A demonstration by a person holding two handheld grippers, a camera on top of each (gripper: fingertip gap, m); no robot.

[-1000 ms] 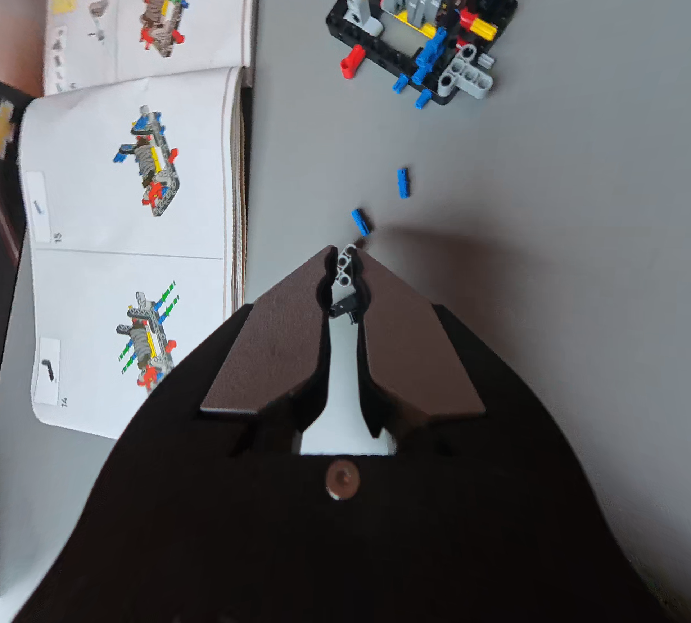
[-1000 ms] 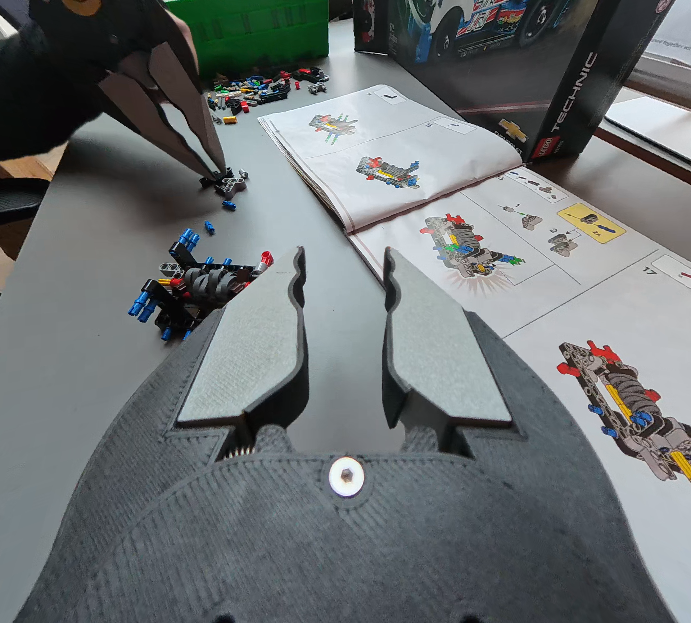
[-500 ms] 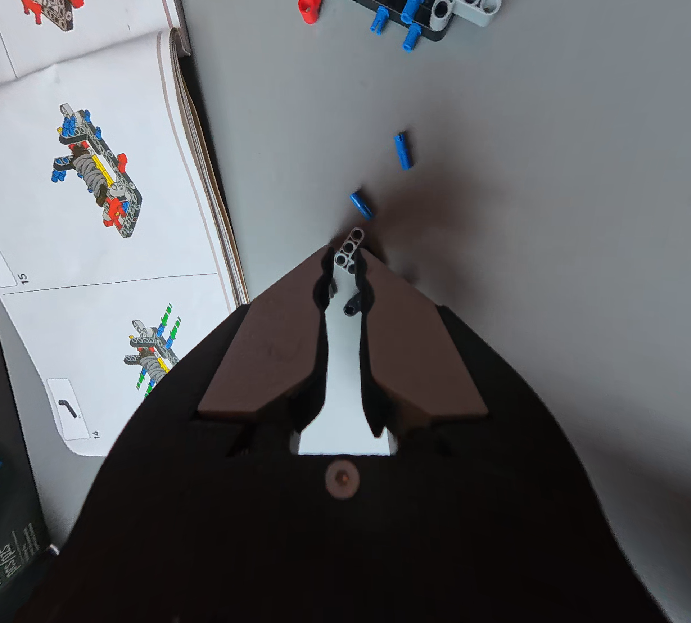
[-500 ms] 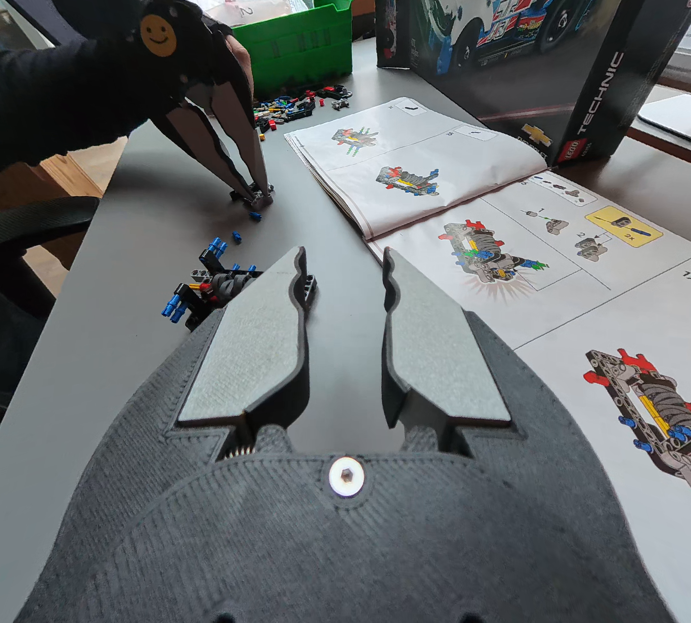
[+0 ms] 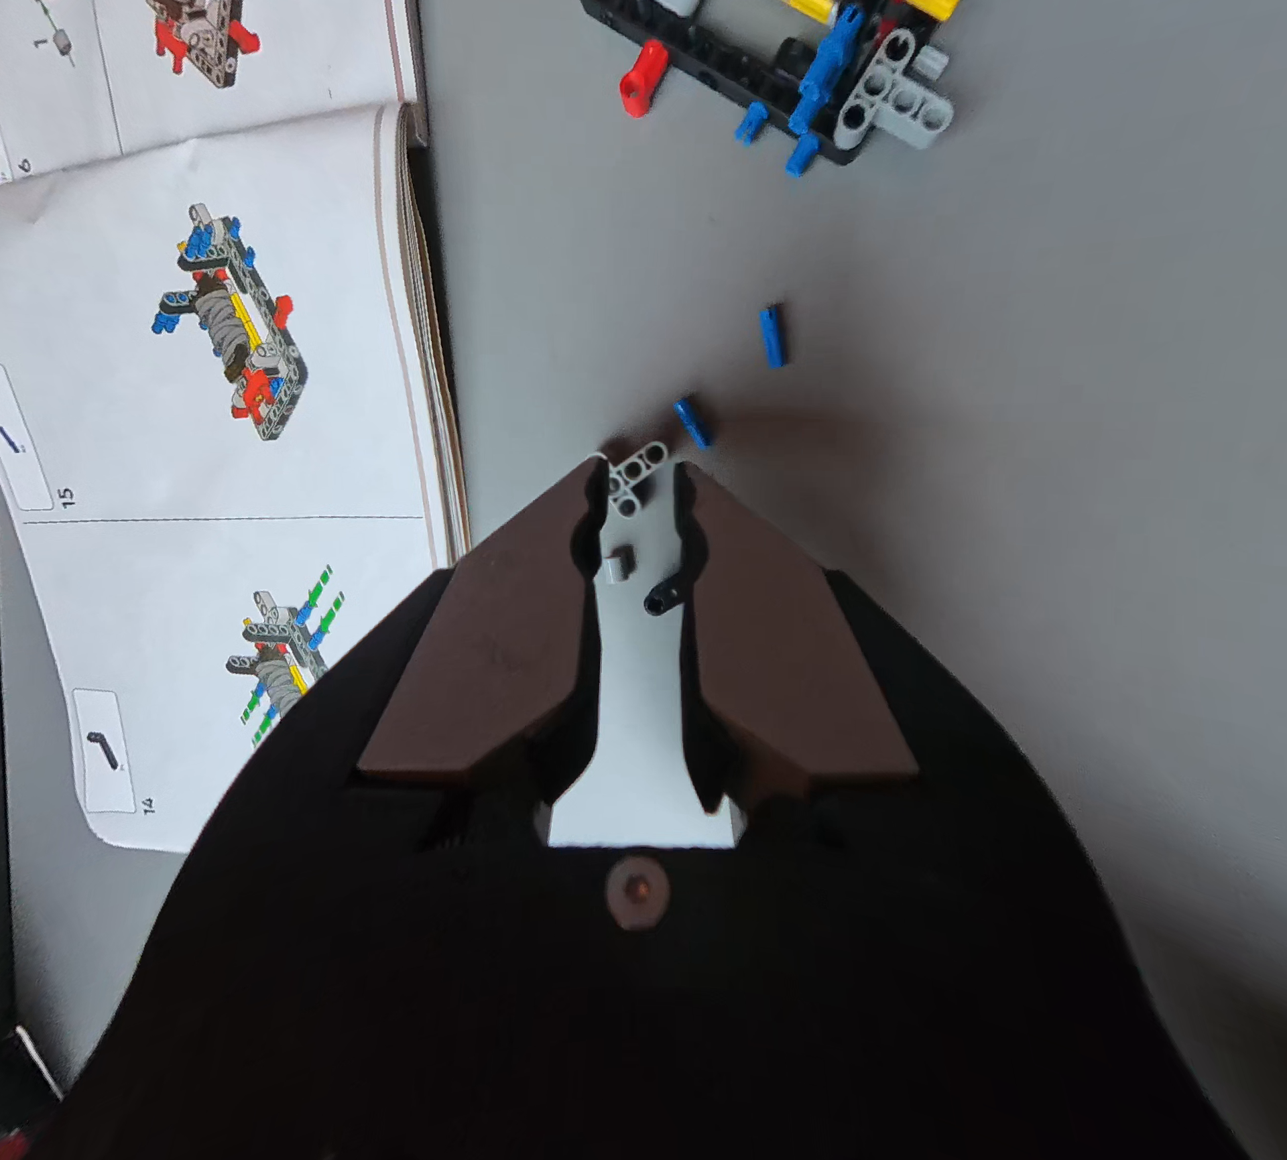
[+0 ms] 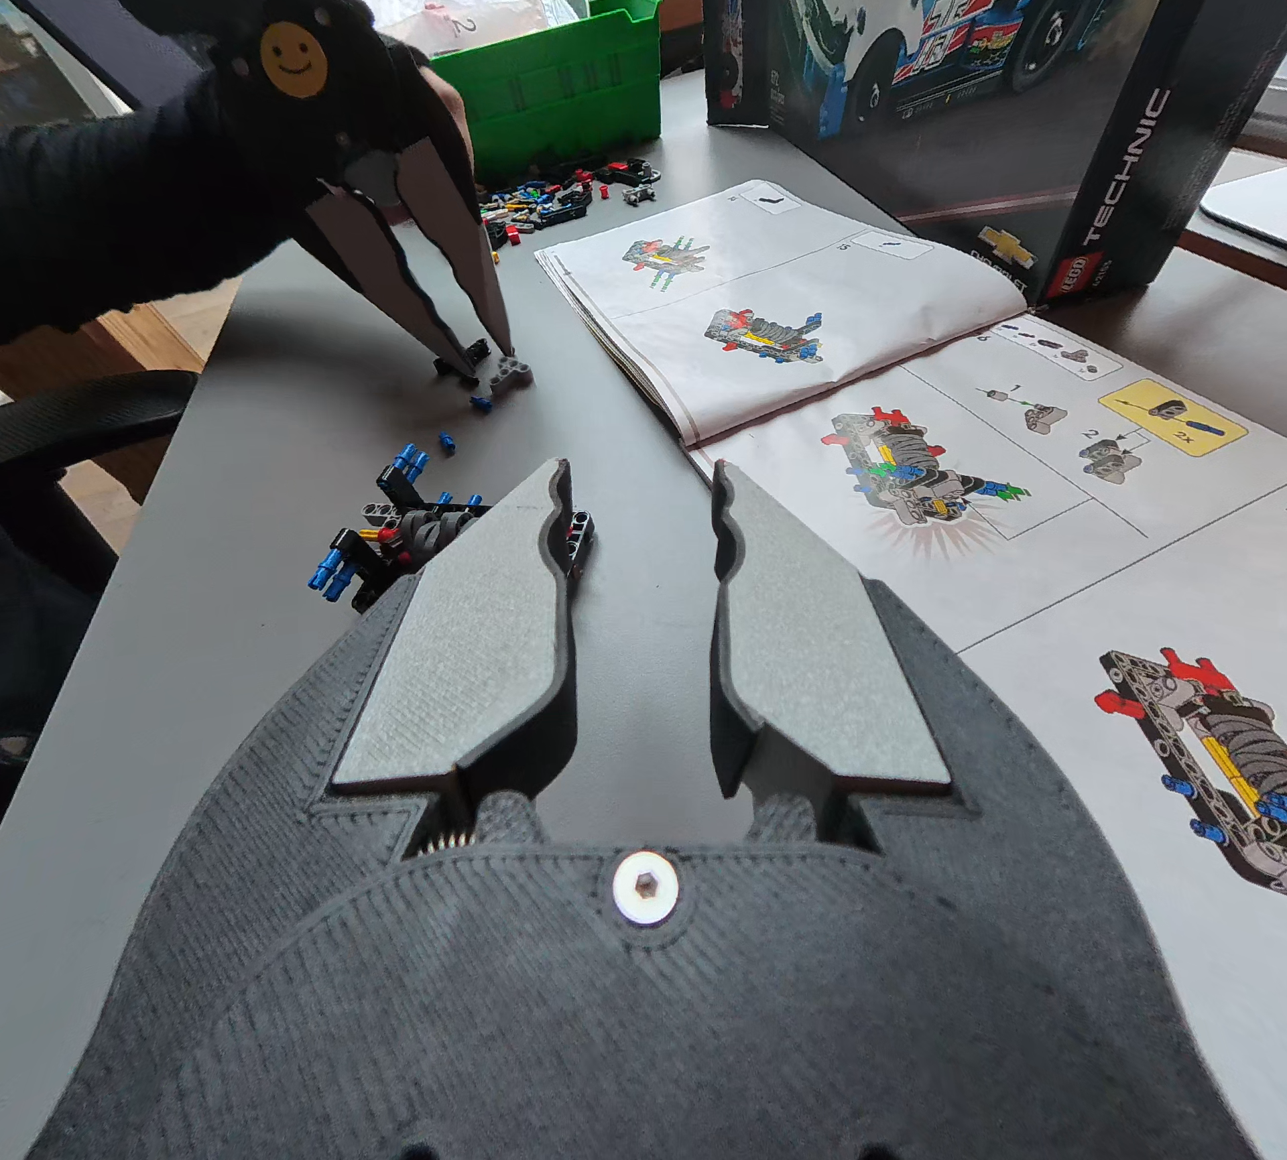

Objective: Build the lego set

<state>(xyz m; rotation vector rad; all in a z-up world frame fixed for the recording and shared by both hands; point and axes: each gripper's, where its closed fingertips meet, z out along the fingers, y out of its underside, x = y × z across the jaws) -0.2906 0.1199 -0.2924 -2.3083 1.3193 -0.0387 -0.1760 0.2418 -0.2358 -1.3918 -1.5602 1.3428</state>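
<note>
The step in hand looks like picking up a loose part for the half-built frame: the left tongs (image 5: 639, 472) point down at the grey table (image 5: 1044, 500) with their tips parted by a narrow gap over a small light-grey holed piece (image 5: 637, 479), which lies flat at the tips, partly out beyond them. A tiny grey bit (image 5: 618, 564) and a small black pin (image 5: 661, 597) lie on the table in the gap farther back. The left tongs seem to grip nothing; seen from the right wrist, their tips stand on the table either side of the black pin (image 6: 465, 361) with the grey piece (image 6: 510, 373) just beside one tip. Two blue pins (image 5: 773, 336) lie a little ahead, and the black frame model (image 5: 780, 5), with grey, red, yellow and blue parts, sits beyond them. The open instruction booklet (image 5: 209, 326) lies to the left of it all. The right tongs (image 6: 637, 479) hover wide open and empty above the table, near the model (image 6: 418, 535). Next, I judge, the left tongs must centre on the chosen piece and close squarely, without nudging the neighbouring small bits, then carry it to the model while the right tongs steady the frame.
</note>
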